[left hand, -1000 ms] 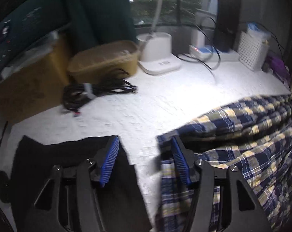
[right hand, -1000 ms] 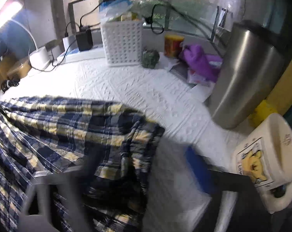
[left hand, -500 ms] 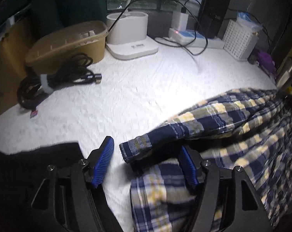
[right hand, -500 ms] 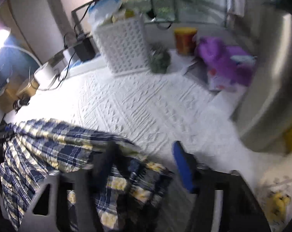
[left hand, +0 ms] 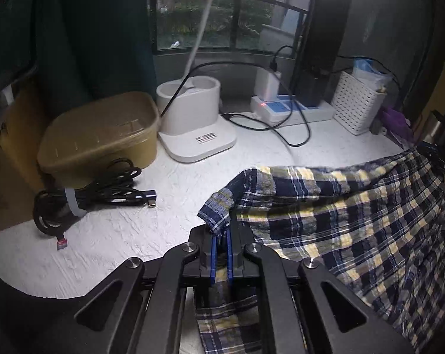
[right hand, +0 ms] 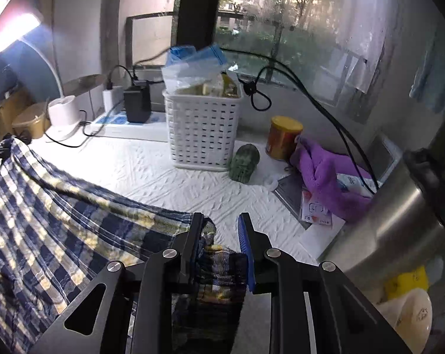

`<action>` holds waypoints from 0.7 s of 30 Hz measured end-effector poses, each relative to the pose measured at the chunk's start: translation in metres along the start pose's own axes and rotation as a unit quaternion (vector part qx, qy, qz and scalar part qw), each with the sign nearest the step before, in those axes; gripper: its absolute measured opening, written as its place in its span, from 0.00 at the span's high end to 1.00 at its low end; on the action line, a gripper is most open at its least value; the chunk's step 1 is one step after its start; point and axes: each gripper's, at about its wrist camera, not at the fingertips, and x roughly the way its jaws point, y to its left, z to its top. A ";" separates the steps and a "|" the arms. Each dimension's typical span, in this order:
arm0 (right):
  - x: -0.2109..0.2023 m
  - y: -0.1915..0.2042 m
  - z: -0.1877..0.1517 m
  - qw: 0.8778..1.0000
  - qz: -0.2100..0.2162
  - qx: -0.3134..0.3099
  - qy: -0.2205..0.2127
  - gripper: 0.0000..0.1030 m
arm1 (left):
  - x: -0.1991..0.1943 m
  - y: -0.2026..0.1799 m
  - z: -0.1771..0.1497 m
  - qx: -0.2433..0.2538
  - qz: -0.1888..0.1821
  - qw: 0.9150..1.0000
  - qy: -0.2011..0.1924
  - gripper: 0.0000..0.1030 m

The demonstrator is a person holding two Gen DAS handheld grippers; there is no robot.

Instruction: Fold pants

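Blue, yellow and white plaid pants [left hand: 340, 221] lie spread over the white textured table cover [left hand: 128, 236]. My left gripper [left hand: 221, 237] is shut on their left corner, and a fold of cloth sticks up above the blue pads. In the right wrist view the same pants [right hand: 54, 224] stretch away to the left, their far edge raised off the table. My right gripper [right hand: 219, 227] is at the right corner. Its jaws are closing, with a bunch of plaid cloth packed between the fingers.
At the back left are a brown tub [left hand: 101, 135], a coiled black cable [left hand: 87, 197] and a white lamp base [left hand: 196, 124]. A white basket [right hand: 203, 129], a green figure [right hand: 244, 162], a purple cloth [right hand: 328, 177] and a steel container [right hand: 399, 221] stand to the right. Dark cloth [left hand: 31, 318] lies near left.
The left gripper slid onto the pants' corner and shut on it. The right gripper's wide jaws narrowed around the opposite corner. The pants' far edge has risen.
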 end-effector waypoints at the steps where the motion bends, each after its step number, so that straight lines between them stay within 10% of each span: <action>1: 0.009 -0.001 -0.002 1.000 0.000 0.003 0.010 0.76 | 0.004 0.000 -0.002 -0.005 0.004 1.000 0.018 0.96; 6: 0.049 -0.002 -0.026 0.997 -0.002 0.006 0.074 0.76 | 0.022 0.005 -0.031 -0.010 0.047 0.996 0.070 0.87; 10: 0.046 -0.007 -0.031 0.997 -0.013 0.012 0.081 0.52 | -0.002 0.011 -0.045 -0.039 0.057 0.994 0.082 0.34; 13: 0.032 -0.015 -0.034 0.997 -0.023 0.023 0.075 0.22 | -0.027 0.009 -0.058 -0.041 0.050 0.995 0.072 0.33; 18: 0.003 -0.015 -0.047 0.997 0.011 0.043 0.071 0.22 | -0.041 -0.010 -0.079 -0.012 0.030 0.996 0.080 0.34; 21: -0.006 -0.002 -0.058 0.996 0.035 0.038 0.076 0.23 | -0.041 -0.024 -0.091 0.004 0.027 0.996 0.090 0.68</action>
